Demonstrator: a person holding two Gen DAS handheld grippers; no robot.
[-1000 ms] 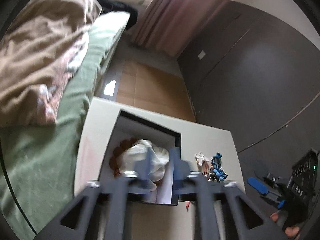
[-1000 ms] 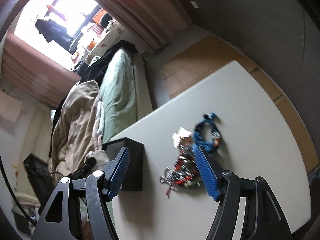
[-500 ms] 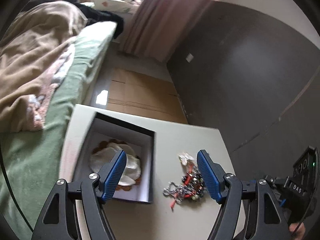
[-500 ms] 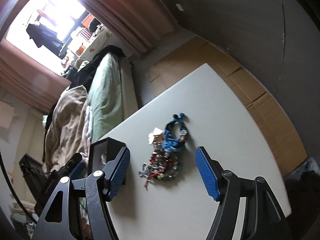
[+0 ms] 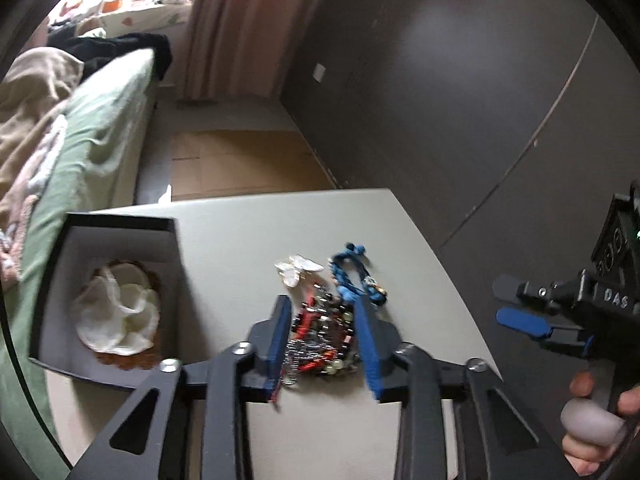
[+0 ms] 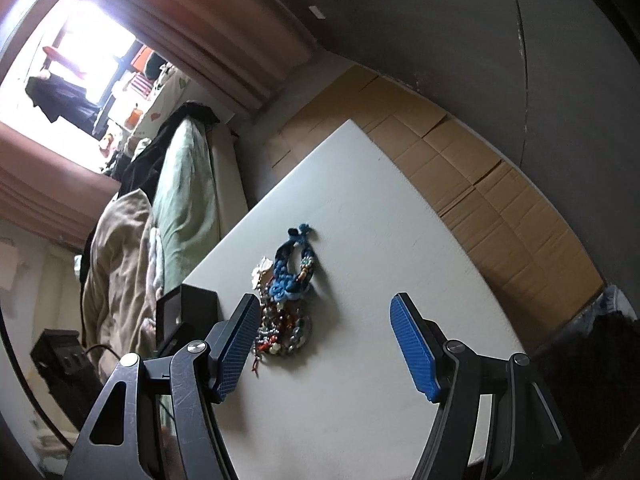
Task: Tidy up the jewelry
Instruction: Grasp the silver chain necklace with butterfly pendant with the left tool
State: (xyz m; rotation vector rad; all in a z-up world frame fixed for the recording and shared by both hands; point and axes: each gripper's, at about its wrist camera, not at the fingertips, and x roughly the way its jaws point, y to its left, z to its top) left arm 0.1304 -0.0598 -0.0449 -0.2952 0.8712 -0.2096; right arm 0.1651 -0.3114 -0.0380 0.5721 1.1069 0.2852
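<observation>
My left gripper (image 5: 322, 330) closing around bead pile (image 5: 320, 336) on table (image 5: 240, 248), bound for open box (image 5: 52, 280) beside it; right gripper (image 6: 324, 344) spread, empty, waiting nearby.

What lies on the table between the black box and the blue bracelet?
In the left wrist view, between the box and the blue bracelet: bare table, then a white shell piece.
</observation>
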